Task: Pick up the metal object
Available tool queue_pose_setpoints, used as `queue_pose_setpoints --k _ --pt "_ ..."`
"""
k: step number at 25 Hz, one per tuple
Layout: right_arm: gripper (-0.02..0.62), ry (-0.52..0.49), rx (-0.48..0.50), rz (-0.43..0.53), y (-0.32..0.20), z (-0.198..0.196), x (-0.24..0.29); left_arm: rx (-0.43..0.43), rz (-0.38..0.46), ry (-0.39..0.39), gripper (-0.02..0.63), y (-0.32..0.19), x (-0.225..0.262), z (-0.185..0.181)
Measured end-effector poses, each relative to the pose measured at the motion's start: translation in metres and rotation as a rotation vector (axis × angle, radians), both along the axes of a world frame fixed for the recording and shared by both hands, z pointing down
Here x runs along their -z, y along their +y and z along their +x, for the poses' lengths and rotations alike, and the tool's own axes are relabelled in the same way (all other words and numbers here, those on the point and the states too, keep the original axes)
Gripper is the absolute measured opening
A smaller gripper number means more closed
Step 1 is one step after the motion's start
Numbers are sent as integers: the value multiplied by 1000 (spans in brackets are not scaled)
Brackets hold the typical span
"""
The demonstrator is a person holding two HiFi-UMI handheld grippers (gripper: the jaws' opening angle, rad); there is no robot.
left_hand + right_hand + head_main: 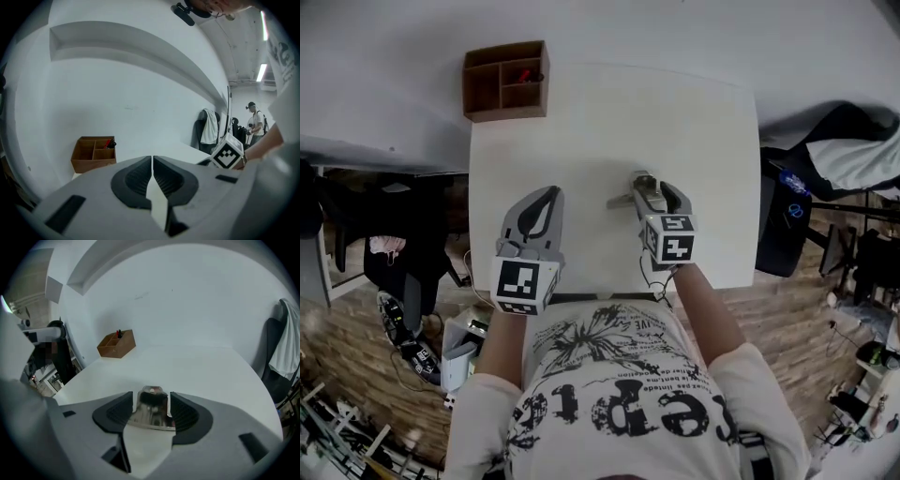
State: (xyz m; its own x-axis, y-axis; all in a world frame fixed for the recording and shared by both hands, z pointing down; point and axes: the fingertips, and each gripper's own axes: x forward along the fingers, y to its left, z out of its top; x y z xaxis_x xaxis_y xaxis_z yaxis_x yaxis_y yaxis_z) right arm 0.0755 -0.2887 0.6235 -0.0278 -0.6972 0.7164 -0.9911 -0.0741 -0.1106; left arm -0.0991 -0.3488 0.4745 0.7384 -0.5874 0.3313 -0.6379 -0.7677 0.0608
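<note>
Metal object (pixel 151 411) on table (pixel 609 122) between right tool (pixel 651 191) jaws; box (pixel 506 111) at far-left corner.

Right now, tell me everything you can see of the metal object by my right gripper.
The metal object is a small, shiny, silvery flat piece with a narrower rounded tab and small hole at its far end. It lies on the white table, between the parted jaws of the right gripper; whether the pads touch it is unclear. From above, one end juts left of the gripper.

I can make out only large black lettering on the shirt (pixel 619 403), nearer me than the right claw (pixel 647 187); upside down, unreadable.
</note>
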Motion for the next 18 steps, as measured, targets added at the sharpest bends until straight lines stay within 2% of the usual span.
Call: queue_pose_setpoints --k 5,8,13,18 --pt "282 -23 -43 -97 -11 2 -30 -19 -26 -25 14 -16 -19 -7" --pt "283 -40 -47 -153 -14 0 -41 -23 -45 -28 14 -22 -27 -9" --pt "284 30 -36 -227 -18 -1 -50 -26 -65 -36 14 -23 -37 -16" --pt "282 44 -39 -254 -18 0 -51 -27 -61 -33 14 -20 -34 -19"
